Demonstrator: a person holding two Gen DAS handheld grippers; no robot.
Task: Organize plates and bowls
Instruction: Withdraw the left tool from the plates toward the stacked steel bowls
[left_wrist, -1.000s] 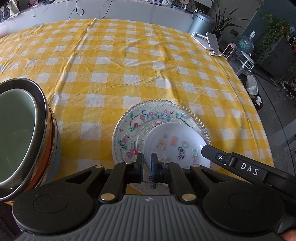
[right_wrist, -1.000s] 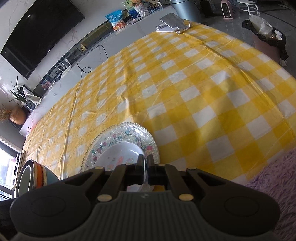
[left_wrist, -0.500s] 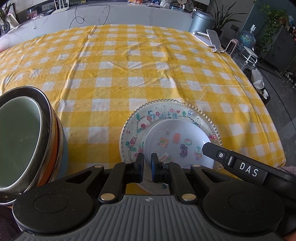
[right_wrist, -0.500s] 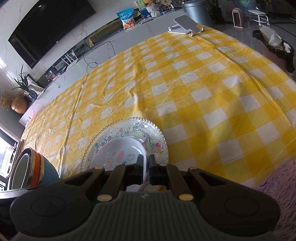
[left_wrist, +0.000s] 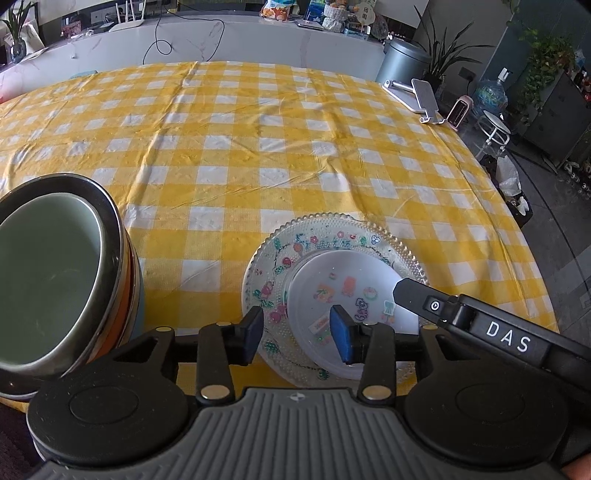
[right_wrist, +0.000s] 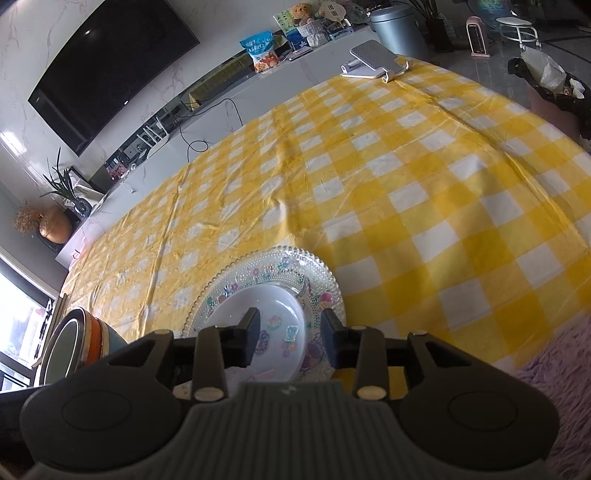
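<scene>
A small white plate with cartoon stickers lies on a larger clear beaded glass plate with floral print near the table's front edge. A stack of bowls, steel one outermost with a pale green one inside, stands at the front left. My left gripper is open, its jaws astride the near rim of the plates. My right gripper is open over the same white plate and glass plate. The bowl stack shows at the left in the right wrist view. The right gripper's body enters the left wrist view.
A yellow checked tablecloth covers the table. A phone stand sits at the far right corner. The table edge drops off at the right, with a bin and stool beyond. A purple rug lies at the near right.
Both grippers have opened and let go of the plates. The white plate now rests flat on the glass plate. Both grippers have pulled back slightly.
</scene>
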